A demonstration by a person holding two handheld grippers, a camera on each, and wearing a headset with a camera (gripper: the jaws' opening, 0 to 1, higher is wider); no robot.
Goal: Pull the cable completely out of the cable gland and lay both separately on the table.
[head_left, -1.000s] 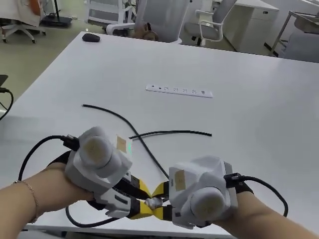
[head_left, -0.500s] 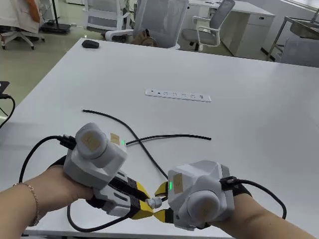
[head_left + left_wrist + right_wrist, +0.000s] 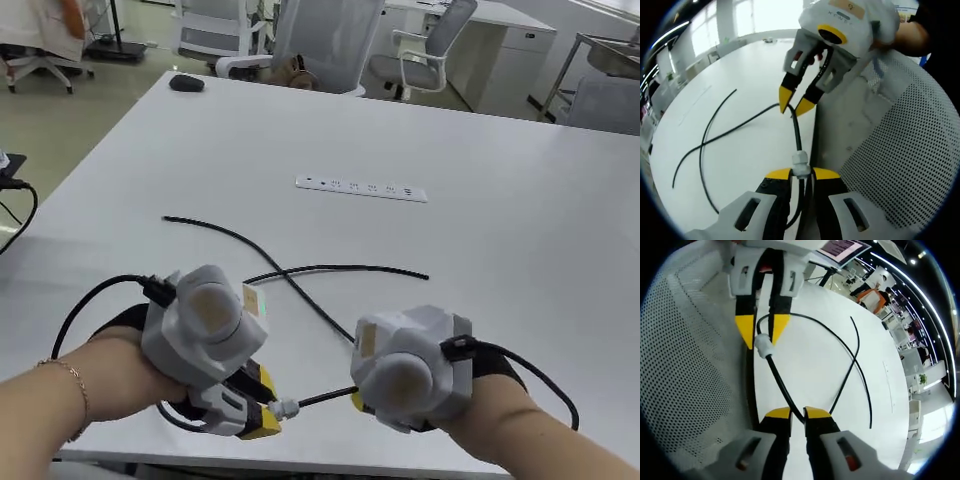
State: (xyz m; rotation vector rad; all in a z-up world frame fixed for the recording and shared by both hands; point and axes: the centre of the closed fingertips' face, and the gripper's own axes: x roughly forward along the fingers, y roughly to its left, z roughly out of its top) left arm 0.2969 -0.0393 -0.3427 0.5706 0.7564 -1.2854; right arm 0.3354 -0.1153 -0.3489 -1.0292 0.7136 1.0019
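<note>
Left hand point(image 3: 105, 375) comes in low over the near edge of the white surface point(image 3: 480, 230), palm wrapped around the body of the left tool point(image 3: 268, 418), which points to the person's right and slightly down. Its yellow-tipped jaws are clamped on the white cable gland point(image 3: 283, 408), held just above the near edge. In the left gripper view a black length runs back between these jaws behind the gland, so the cable is still threaded through it. From the gland the black cable point(image 3: 325, 397) spans a short, nearly straight run to the right tool point(image 3: 356, 398), which faces the left one; the two are near but apart. The right gripper view shows its jaws pinched onto the cable itself. Past that grip the cable trails away across the surface and crosses a second black cable point(image 3: 340, 268) lying loose there. The right forearm point(image 3: 540, 440) enters from the lower right corner, wrist roughly level. Farther back, a white power strip point(image 3: 360, 187) lies flat mid-surface, and a dark mouse point(image 3: 186, 83) sits at the far left corner.
</note>
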